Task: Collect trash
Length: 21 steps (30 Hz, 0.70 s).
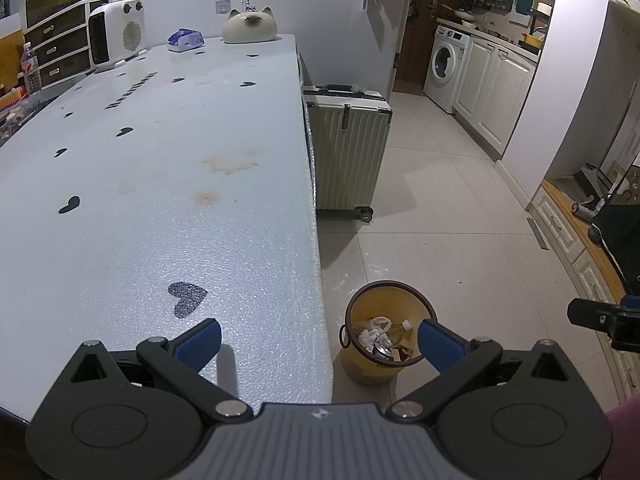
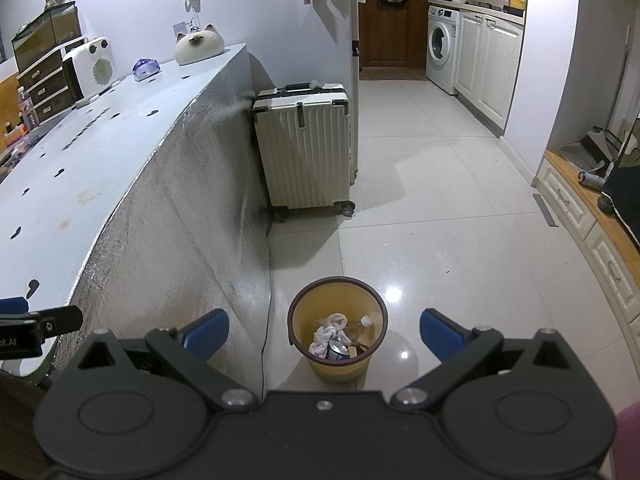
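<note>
A yellow trash bin (image 1: 362,368) with a dark rim stands on the floor tiles beside the table's near corner; it also shows in the right wrist view (image 2: 338,364). Inside lie white crumpled paper (image 2: 329,332), a clear plastic bottle (image 2: 360,326), a can and scraps. My left gripper (image 1: 320,344) is open and empty, held above the table's edge, its right finger over the bin. My right gripper (image 2: 324,334) is open and empty, above the bin, which sits between its fingers.
A long white table (image 1: 160,160) with black heart marks carries a white heater (image 1: 116,34), a tissue pack (image 1: 185,39) and a cat-shaped ornament (image 1: 250,24) at its far end. A cream suitcase (image 2: 306,148) stands by the table's side. Kitchen cabinets and a washing machine (image 2: 442,46) lie beyond.
</note>
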Each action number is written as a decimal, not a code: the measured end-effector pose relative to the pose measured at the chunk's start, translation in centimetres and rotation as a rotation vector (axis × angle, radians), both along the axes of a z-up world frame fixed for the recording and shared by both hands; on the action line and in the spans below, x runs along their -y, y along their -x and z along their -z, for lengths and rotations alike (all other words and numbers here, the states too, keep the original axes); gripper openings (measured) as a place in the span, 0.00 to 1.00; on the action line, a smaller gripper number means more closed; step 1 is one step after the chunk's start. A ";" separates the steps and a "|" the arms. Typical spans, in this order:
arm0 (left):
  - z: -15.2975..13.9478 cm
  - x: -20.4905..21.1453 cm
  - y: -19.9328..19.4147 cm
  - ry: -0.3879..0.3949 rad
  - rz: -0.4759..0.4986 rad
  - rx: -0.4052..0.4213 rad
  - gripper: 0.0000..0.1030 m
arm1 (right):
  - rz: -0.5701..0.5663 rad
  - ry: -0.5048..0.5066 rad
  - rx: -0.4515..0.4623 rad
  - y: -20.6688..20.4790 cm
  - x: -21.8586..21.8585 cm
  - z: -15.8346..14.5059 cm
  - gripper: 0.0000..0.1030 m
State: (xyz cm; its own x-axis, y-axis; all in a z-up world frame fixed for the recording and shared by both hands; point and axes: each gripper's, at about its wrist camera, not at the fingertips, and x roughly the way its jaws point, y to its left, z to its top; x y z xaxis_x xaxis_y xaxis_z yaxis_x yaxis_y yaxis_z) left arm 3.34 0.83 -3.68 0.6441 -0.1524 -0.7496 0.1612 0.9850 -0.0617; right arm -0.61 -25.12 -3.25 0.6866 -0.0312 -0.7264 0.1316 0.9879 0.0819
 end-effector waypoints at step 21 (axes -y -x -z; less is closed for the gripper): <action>-0.1 0.0 0.1 -0.003 -0.001 0.004 1.00 | 0.000 -0.004 0.000 0.0 0.1 0.0 1.00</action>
State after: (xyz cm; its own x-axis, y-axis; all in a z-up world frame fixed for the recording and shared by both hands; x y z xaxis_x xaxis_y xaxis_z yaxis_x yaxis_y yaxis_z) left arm 3.22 0.80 -3.59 0.6474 -0.1501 -0.7473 0.1608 0.9853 -0.0586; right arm -0.57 -25.21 -3.21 0.6867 -0.0280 -0.7264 0.1314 0.9876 0.0862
